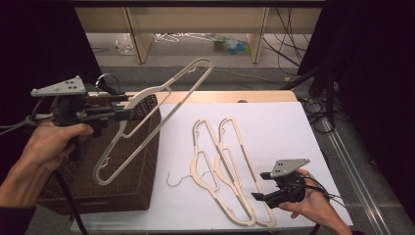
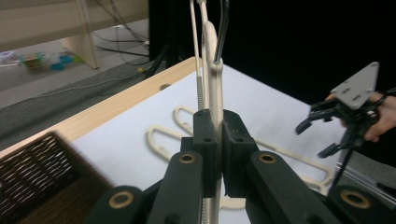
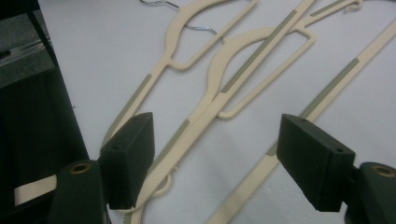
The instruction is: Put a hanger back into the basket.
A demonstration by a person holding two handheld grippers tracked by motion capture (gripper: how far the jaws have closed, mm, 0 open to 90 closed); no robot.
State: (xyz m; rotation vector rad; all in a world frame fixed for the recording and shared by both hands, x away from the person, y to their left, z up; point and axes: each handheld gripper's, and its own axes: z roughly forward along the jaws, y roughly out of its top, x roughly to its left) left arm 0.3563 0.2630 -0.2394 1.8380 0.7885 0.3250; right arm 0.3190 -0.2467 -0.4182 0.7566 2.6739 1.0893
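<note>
White sheeting covers most of the tabletop (image 1: 293, 127), with a bare wooden strip showing along its far edge. Beyond that edge lies grey floor with loose cables, pale wooden furniture legs and some small clutter; dark curtains close off both sides. A brown wicker basket (image 1: 142, 181) stands at the sheet's left edge.

Left hand-held gripper (image 1: 128, 113) is above the basket's far end, jaws clamped on a cream plastic hanger (image 1: 161, 112). That hanger is off the surface, tilted, its lower end over the basket and its upper end past the tabletop's far edge.

Two more cream hangers (image 1: 222, 166) lie flat on the sheet, right of the basket, side by side and overlapping. A thin wire hook (image 1: 176, 178) rests between them and the basket.

Right hand-held gripper (image 1: 259, 197) sits low at the near right of those hangers, jaws spread wide and gripping nothing; the hangers' arms run beneath the gap.
</note>
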